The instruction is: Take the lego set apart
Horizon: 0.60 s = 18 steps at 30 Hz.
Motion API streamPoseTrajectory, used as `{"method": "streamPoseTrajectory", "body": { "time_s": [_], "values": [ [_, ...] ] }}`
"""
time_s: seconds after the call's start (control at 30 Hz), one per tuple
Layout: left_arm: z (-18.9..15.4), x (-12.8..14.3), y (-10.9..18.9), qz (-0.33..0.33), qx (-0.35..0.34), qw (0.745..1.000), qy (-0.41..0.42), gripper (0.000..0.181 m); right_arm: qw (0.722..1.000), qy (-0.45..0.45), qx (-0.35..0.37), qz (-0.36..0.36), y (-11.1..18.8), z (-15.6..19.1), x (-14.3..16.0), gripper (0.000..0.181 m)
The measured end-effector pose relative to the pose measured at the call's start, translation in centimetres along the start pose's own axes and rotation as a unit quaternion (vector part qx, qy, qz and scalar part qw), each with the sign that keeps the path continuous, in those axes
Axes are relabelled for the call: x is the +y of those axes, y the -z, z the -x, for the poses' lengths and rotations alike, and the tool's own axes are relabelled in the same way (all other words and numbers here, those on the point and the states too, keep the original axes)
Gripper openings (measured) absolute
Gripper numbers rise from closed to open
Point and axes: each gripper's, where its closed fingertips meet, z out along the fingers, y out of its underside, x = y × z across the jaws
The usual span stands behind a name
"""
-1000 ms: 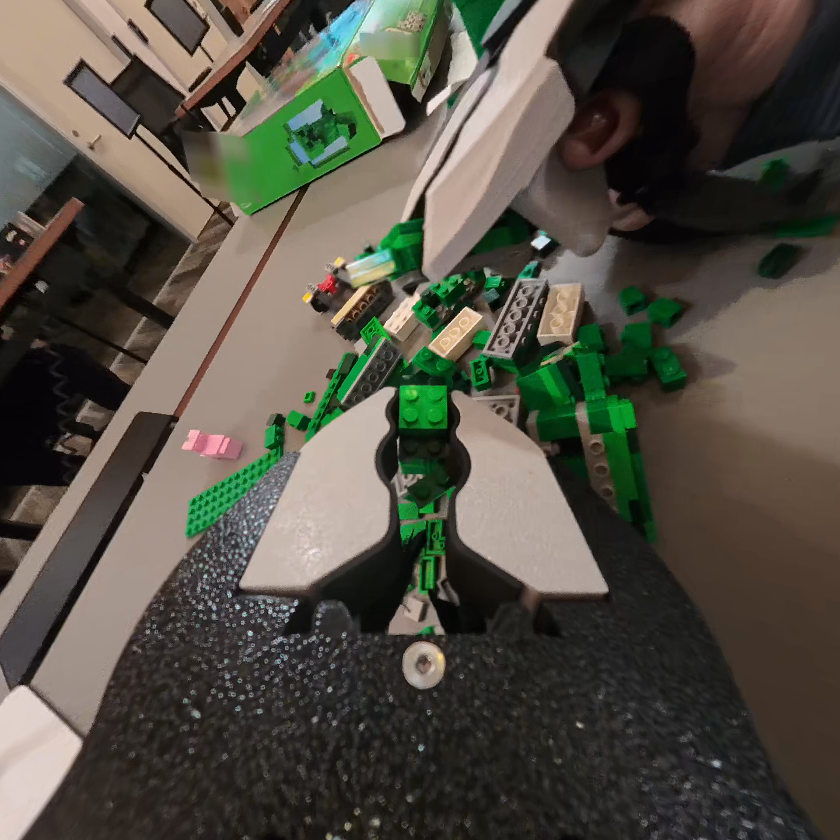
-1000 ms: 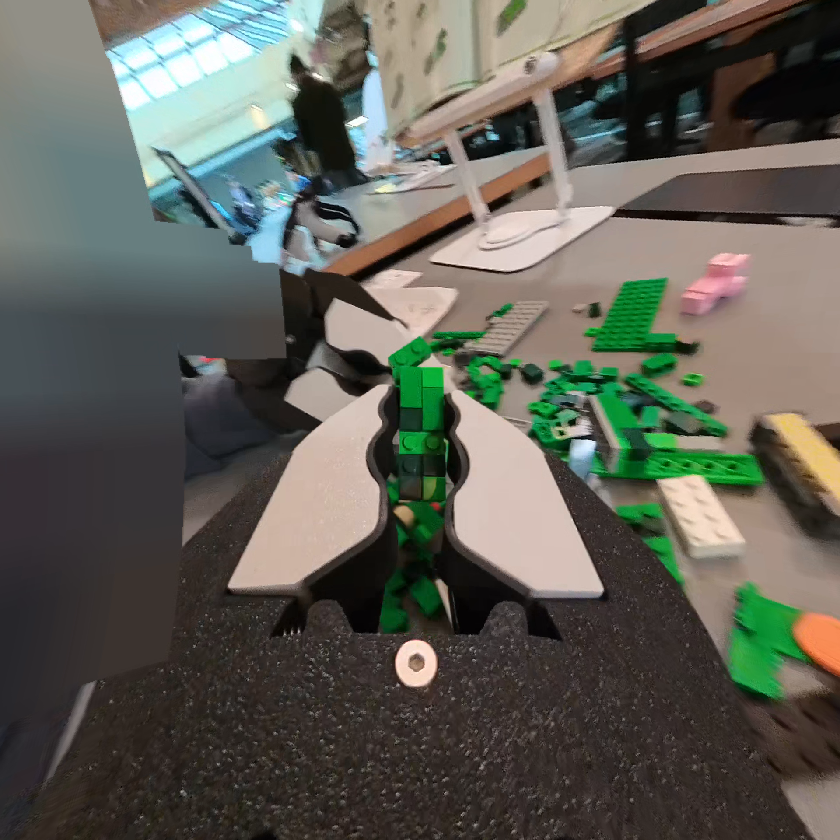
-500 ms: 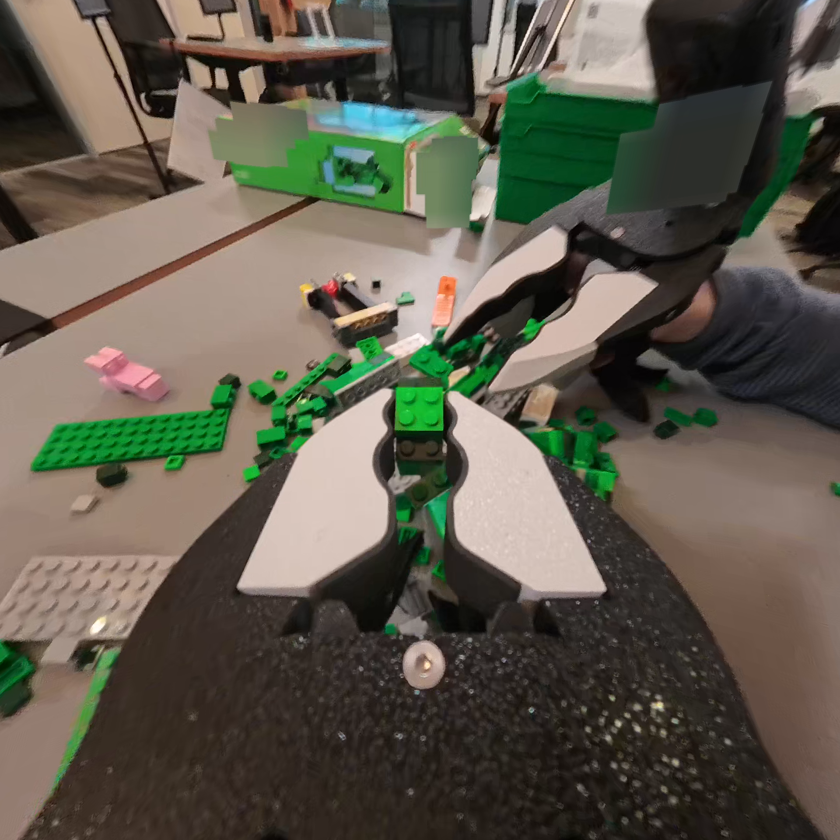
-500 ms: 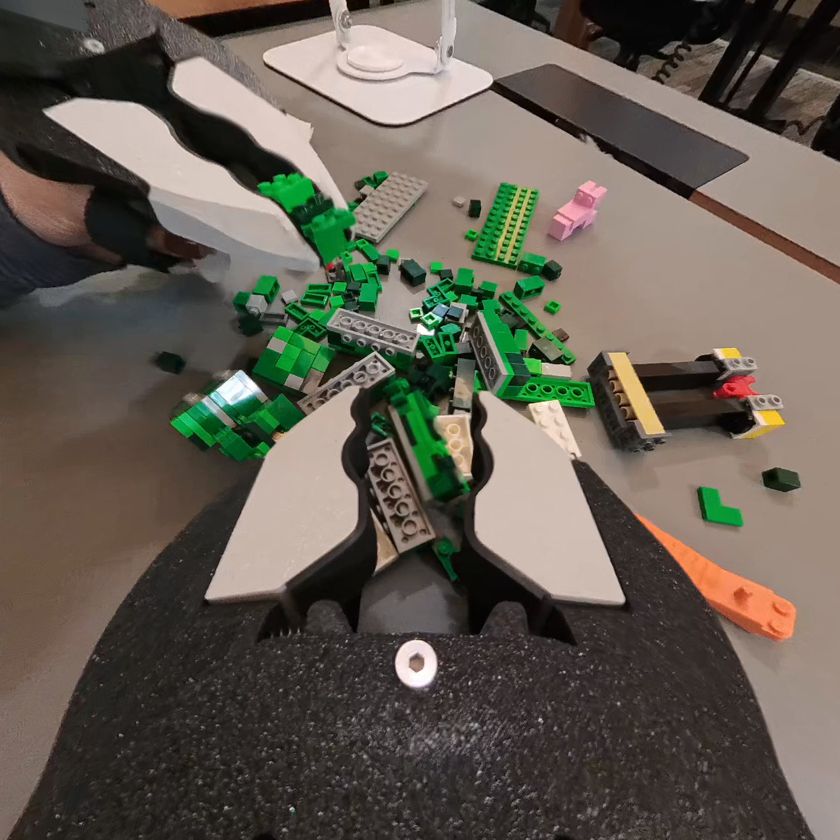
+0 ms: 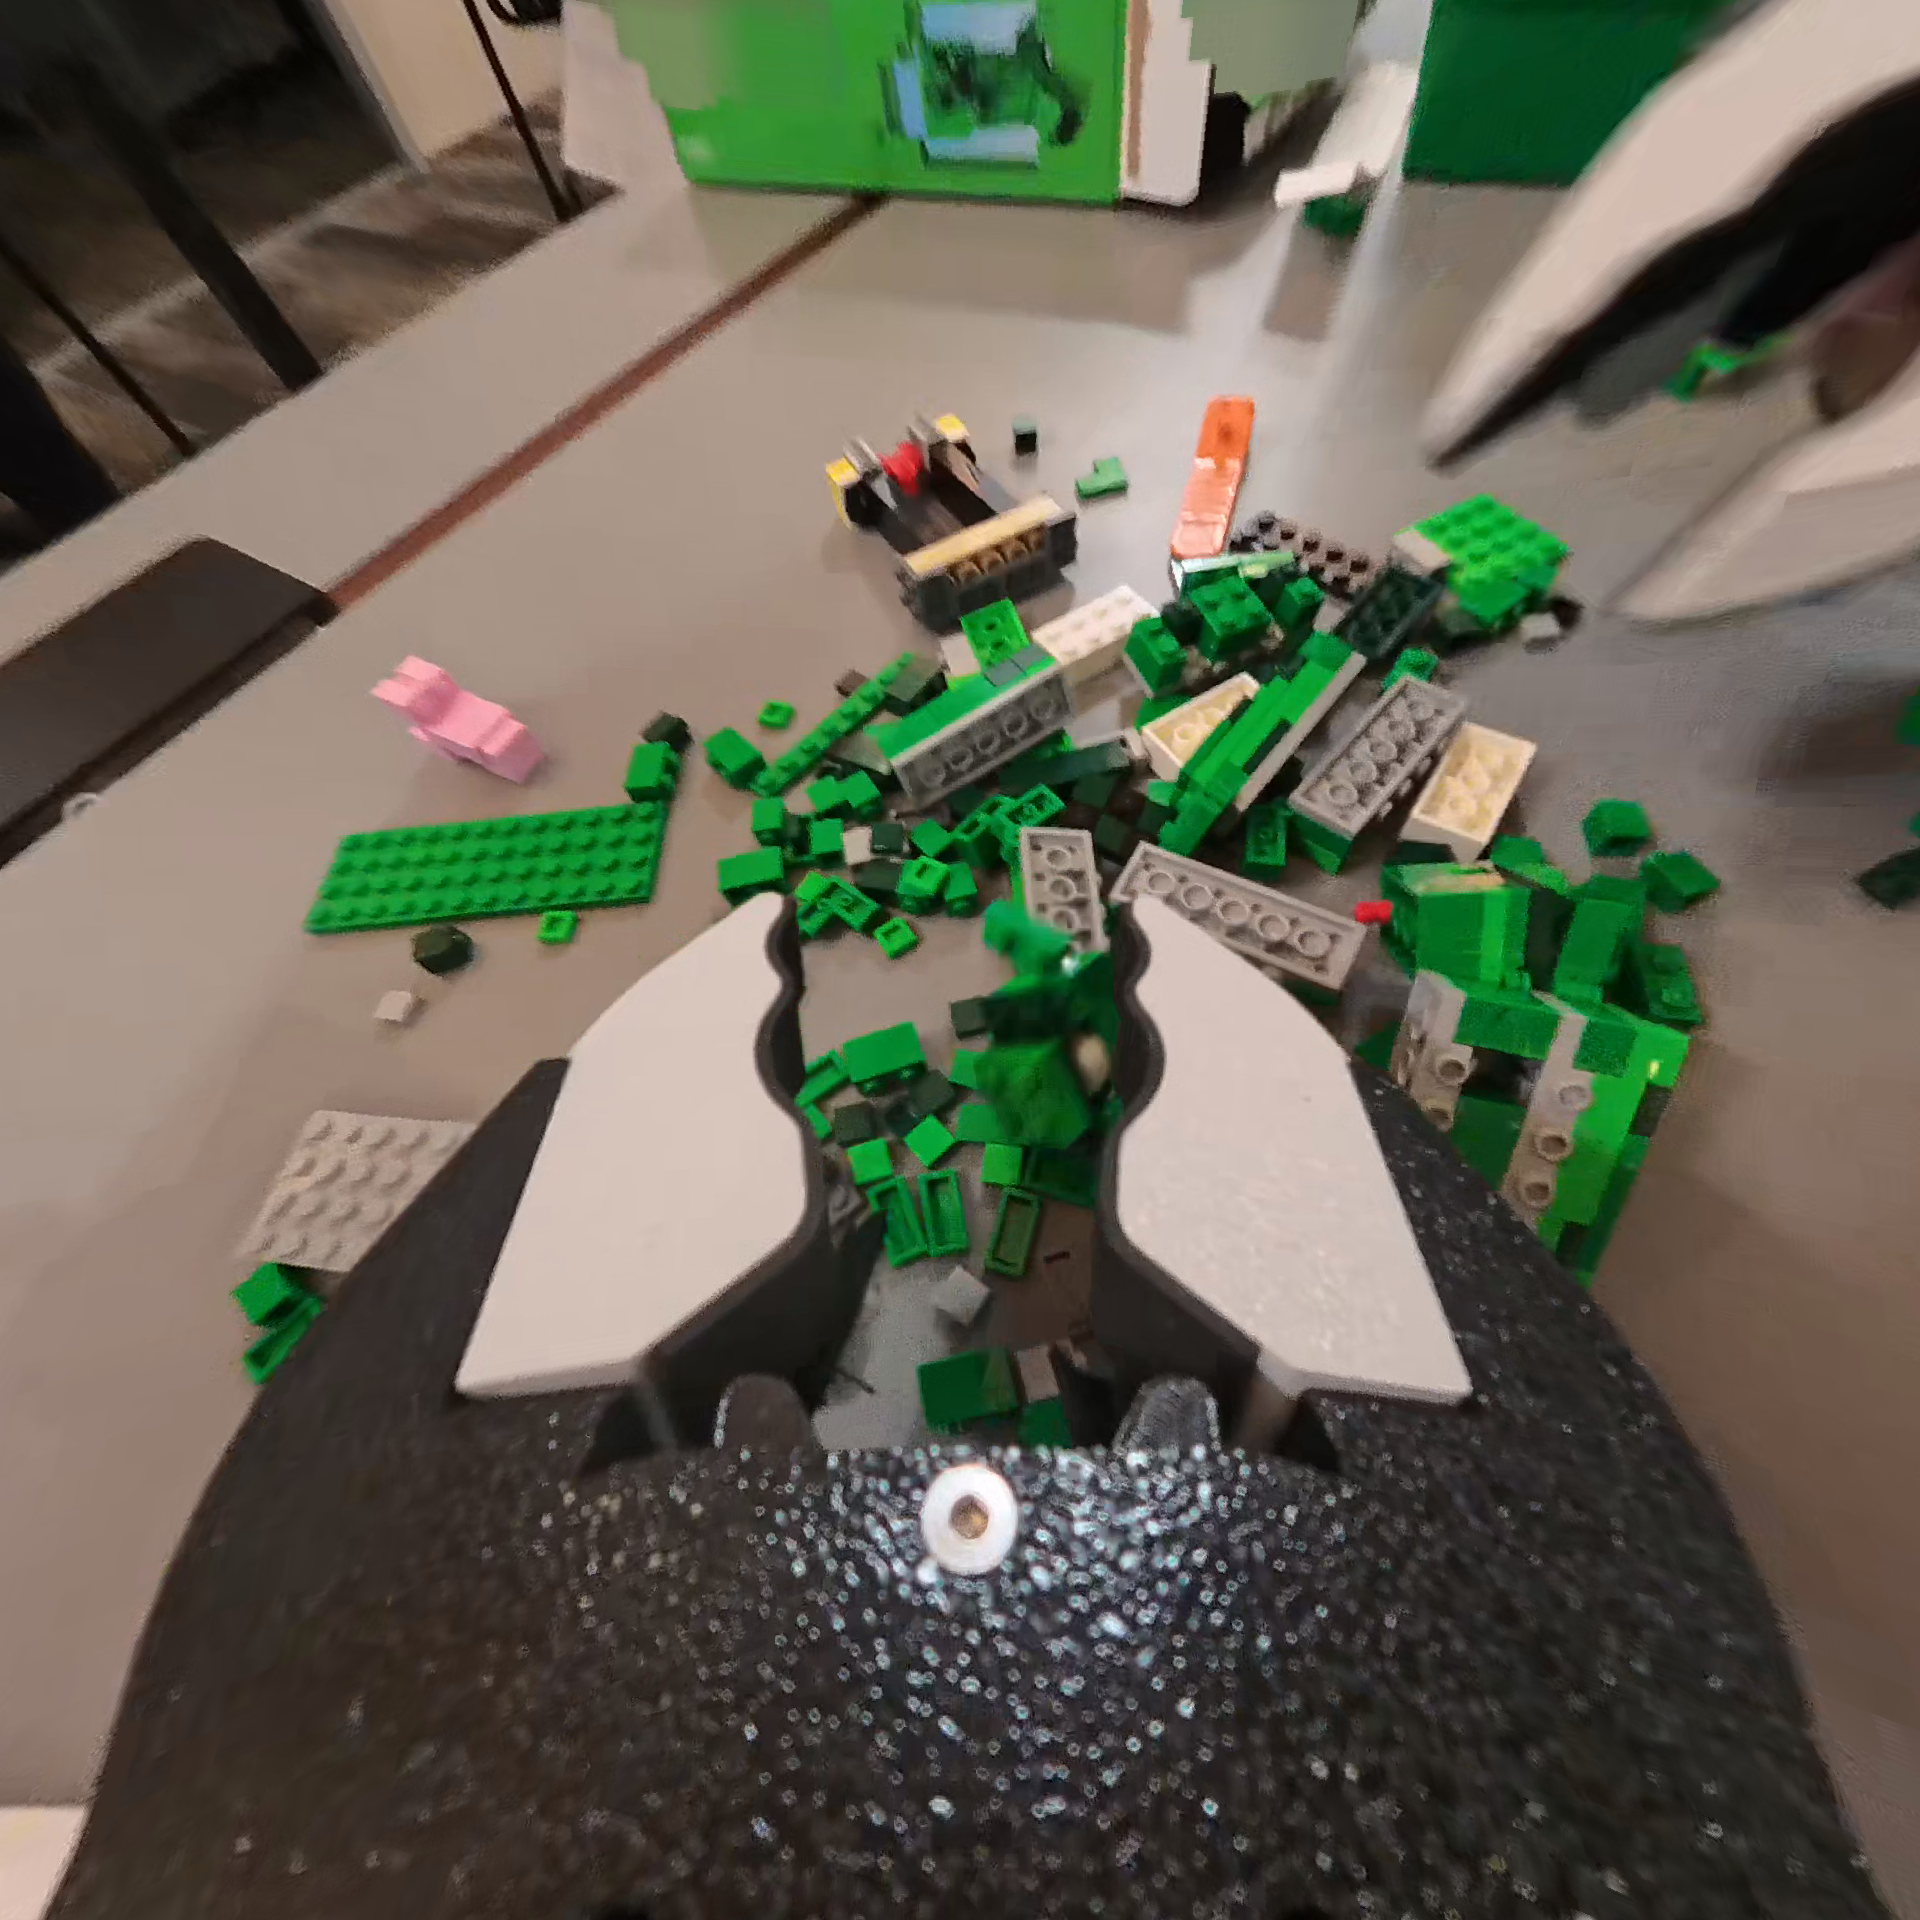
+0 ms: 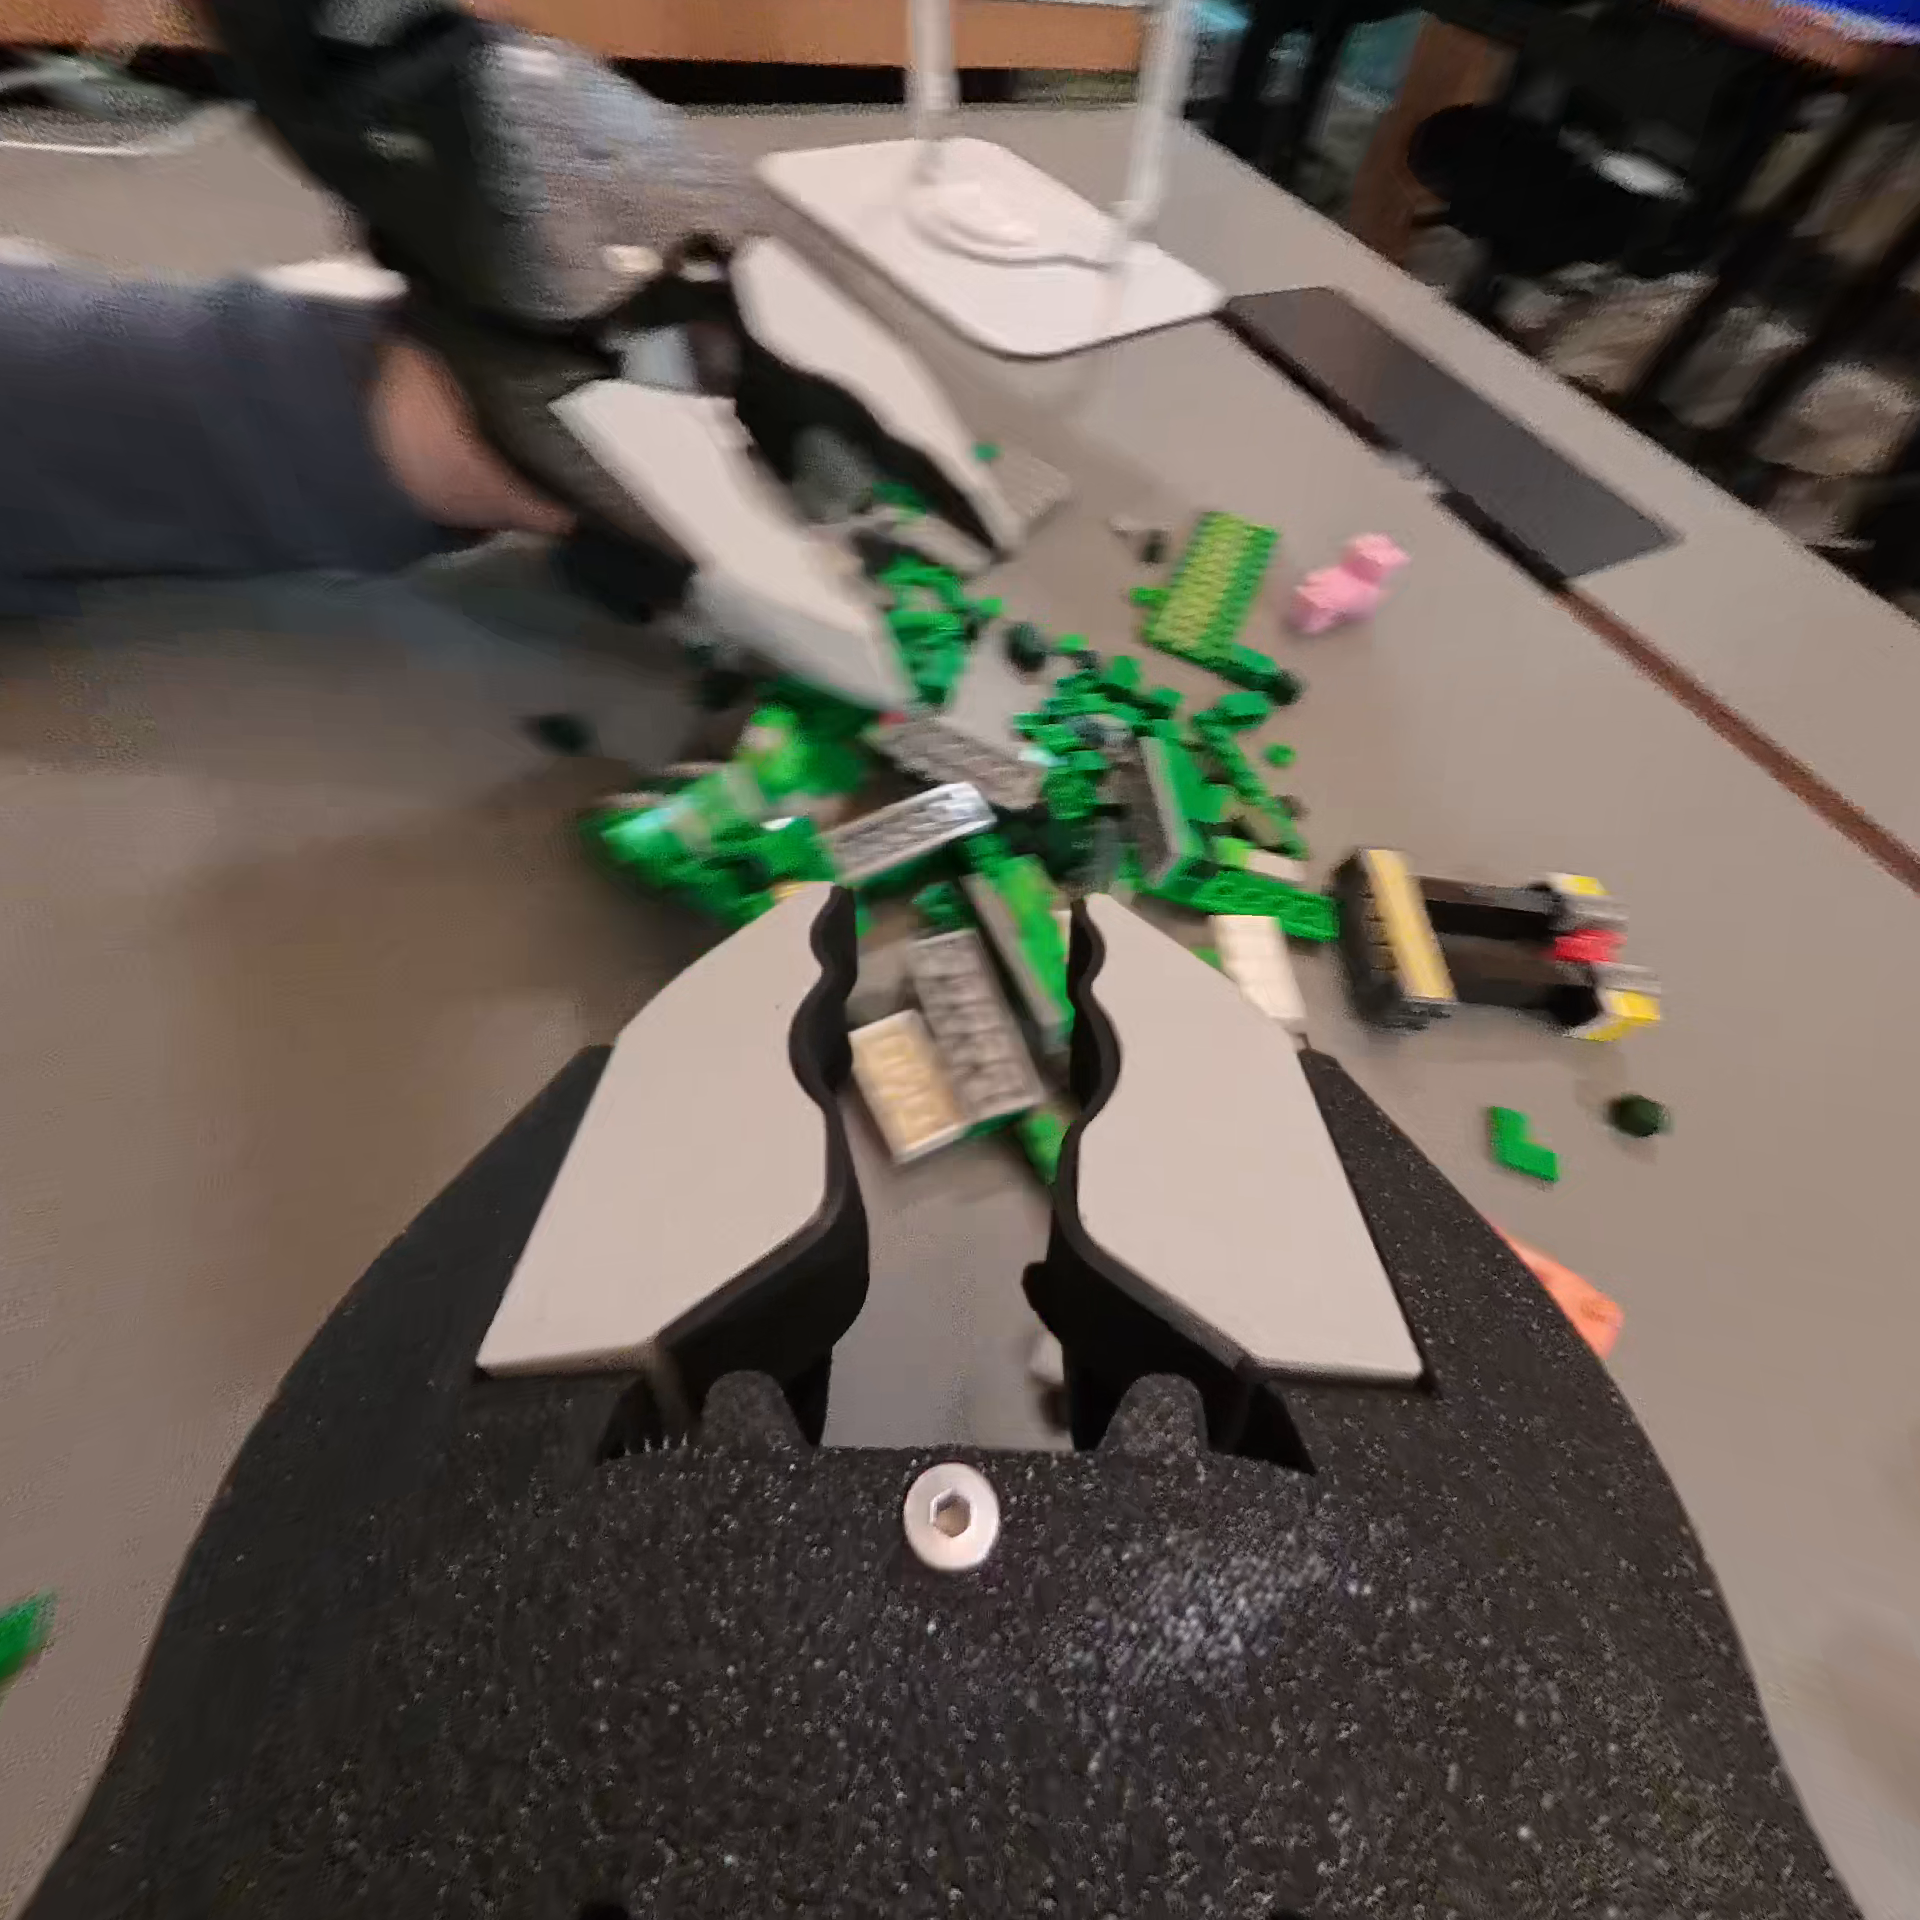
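Observation:
A pile of loose green, grey and cream lego bricks [image 5: 1195, 748] lies on the grey table [image 5: 1558, 1558]. My left gripper [image 5: 956, 920] is open over its near edge. A small blurred green brick stack [image 5: 1039, 1039] sits loose between the fingers, close to the right one. A partly built green and grey chunk [image 5: 1507, 1049] lies to the right. My right gripper [image 6: 956, 909] is open and empty, low over grey and cream bricks [image 6: 956, 1029]. It shows blurred in the left wrist view [image 5: 1662, 312], and the left gripper shows in the right wrist view [image 6: 779, 540].
A pink pig [image 5: 457, 717], a green baseplate [image 5: 499, 862] and a grey plate [image 5: 353, 1184] lie left of the pile. A black and yellow assembly [image 5: 956, 520] and an orange separator [image 5: 1210, 478] lie behind it. A green box [image 5: 904, 94] stands at the back. A white stand base [image 6: 997, 249] sits far off. To the grey plate [image 5: 353, 1184]: left tips about 12 cm, right tips about 25 cm. Look for it in the right wrist view [image 6: 1029, 480] too.
My left gripper has opened and let go of the small green brick stack, which now lies loose between its fingers. My right gripper let go of its green stack earlier and stays open.

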Motion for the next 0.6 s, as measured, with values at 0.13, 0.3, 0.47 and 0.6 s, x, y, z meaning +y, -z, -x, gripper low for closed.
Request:
{"method": "streamPoseTrajectory", "body": {
  "time_s": [0.13,0.3,0.47,0.6],
  "values": [
    [0.7,-0.7,0.5,-0.022,-0.018,1.000,-0.001,0.056,0.985,0.019,-0.149,0.079,4.6,7.6,1.5,0.033],
    [0.7,-1.0,0.6,-0.029,-0.025,0.999,-0.012,0.054,0.958,0.071,-0.213,0.180,8.7,15.0,4.5,0.025],
    [0.8,-1.2,0.9,-0.032,-0.035,0.999,-0.027,0.052,0.944,0.056,-0.205,0.252,9.3,16.7,8.1,0.026],
    [1.2,-1.5,1.3,-0.038,-0.043,0.998,-0.031,0.051,0.939,0.067,-0.182,0.284,8.9,16.6,9.4,0.015]
  ]
}}
